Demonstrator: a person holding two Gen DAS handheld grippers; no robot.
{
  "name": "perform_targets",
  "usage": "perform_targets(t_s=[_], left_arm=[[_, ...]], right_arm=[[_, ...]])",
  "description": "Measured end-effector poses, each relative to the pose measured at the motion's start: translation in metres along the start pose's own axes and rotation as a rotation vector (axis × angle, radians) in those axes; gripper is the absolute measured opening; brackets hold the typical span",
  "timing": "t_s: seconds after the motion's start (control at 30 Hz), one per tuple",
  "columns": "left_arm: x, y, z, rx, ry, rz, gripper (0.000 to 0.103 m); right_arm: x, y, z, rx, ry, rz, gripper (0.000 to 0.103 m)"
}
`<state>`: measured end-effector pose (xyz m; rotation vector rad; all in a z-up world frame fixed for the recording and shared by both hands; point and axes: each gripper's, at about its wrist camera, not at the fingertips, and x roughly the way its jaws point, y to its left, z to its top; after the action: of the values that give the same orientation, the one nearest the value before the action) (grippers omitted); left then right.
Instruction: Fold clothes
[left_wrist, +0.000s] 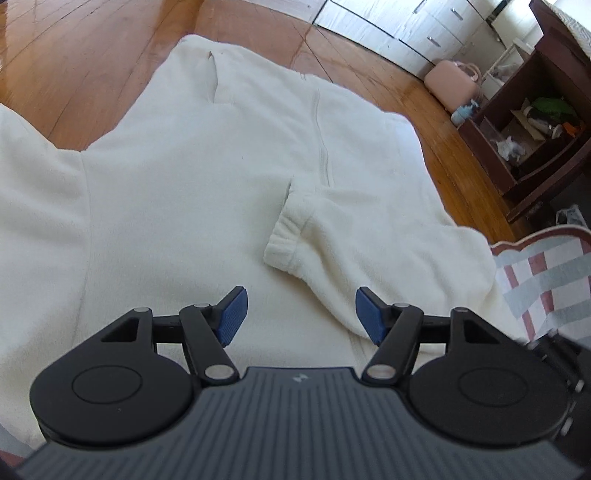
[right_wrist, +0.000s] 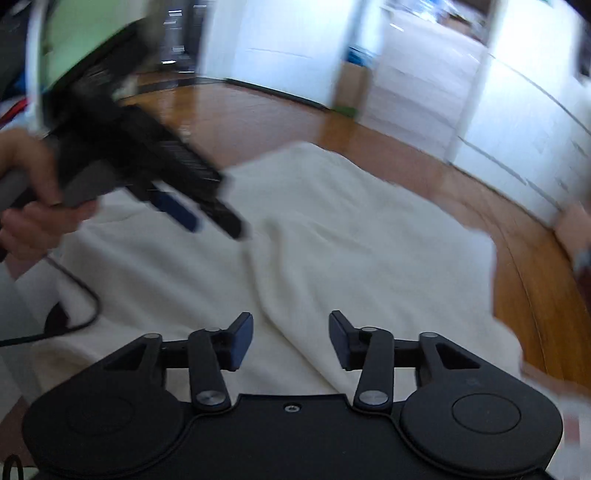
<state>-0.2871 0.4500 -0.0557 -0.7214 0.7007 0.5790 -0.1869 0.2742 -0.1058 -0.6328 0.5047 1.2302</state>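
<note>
A cream fleece zip jacket (left_wrist: 207, 166) lies spread on the wooden floor. Its right sleeve is folded across the front, cuff (left_wrist: 284, 240) near the zipper (left_wrist: 325, 162). My left gripper (left_wrist: 301, 314) hovers open just above the fabric, short of the cuff, with nothing between its blue pads (left_wrist: 232, 317). In the right wrist view the same jacket (right_wrist: 351, 240) shows blurred, with a fold ridge running toward my right gripper (right_wrist: 291, 338), which is open and empty above it. The left gripper (right_wrist: 207, 214) appears at upper left, held by a hand (right_wrist: 29, 206).
A striped checked cloth (left_wrist: 546, 280) lies at the right edge. A dark wooden shelf unit (left_wrist: 535, 140) with clutter and a pink case (left_wrist: 450, 85) stand far right. White drawers (left_wrist: 406, 26) line the back. A black cable (right_wrist: 74, 314) crosses the fabric at left.
</note>
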Motion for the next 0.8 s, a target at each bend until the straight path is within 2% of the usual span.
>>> perform_targets(t_s=[0.1, 0.17, 0.23, 0.33, 0.4, 0.43, 0.53, 0.57, 0.67, 0.7, 0.73, 0.8], left_arm=[[0.007, 0.009, 0.001, -0.027, 0.008, 0.004, 0.064], [0.008, 0.008, 0.003, -0.003, -0.028, 0.061, 0.068], [0.014, 0.009, 0.009, 0.022, -0.071, 0.148, 0.072], [0.031, 0.024, 0.025, -0.112, -0.032, 0.074, 0.072], [0.048, 0.032, 0.031, -0.218, 0.042, -0.05, 0.073], [0.053, 0.03, 0.032, -0.216, 0.045, -0.041, 0.073], [0.063, 0.014, 0.03, -0.141, 0.009, 0.076, 0.074], [0.066, 0.009, 0.03, -0.116, -0.003, 0.115, 0.08], [0.072, -0.003, 0.031, -0.084, -0.024, 0.098, 0.085], [0.076, -0.004, 0.031, -0.095, -0.014, 0.058, 0.085], [0.078, -0.002, 0.029, -0.114, -0.008, 0.012, 0.083], [0.078, -0.006, 0.023, -0.1, -0.034, 0.014, 0.078]], right_arm=[[-0.007, -0.051, -0.022, 0.137, 0.073, -0.158, 0.058], [-0.013, -0.072, -0.039, 0.165, 0.113, -0.254, 0.058], [-0.021, -0.084, -0.051, 0.195, 0.133, -0.3, 0.058], [-0.02, -0.1, -0.065, 0.258, 0.16, -0.309, 0.059], [-0.016, -0.103, -0.074, 0.261, 0.18, -0.33, 0.06], [-0.013, -0.104, -0.078, 0.262, 0.189, -0.34, 0.061], [-0.009, -0.109, -0.089, 0.264, 0.219, -0.365, 0.062], [-0.009, -0.111, -0.089, 0.262, 0.23, -0.366, 0.062], [-0.01, -0.119, -0.092, 0.31, 0.246, -0.35, 0.062], [-0.011, -0.122, -0.094, 0.343, 0.246, -0.339, 0.062], [-0.012, -0.127, -0.097, 0.385, 0.243, -0.327, 0.064], [-0.012, -0.138, -0.106, 0.484, 0.232, -0.295, 0.066]])
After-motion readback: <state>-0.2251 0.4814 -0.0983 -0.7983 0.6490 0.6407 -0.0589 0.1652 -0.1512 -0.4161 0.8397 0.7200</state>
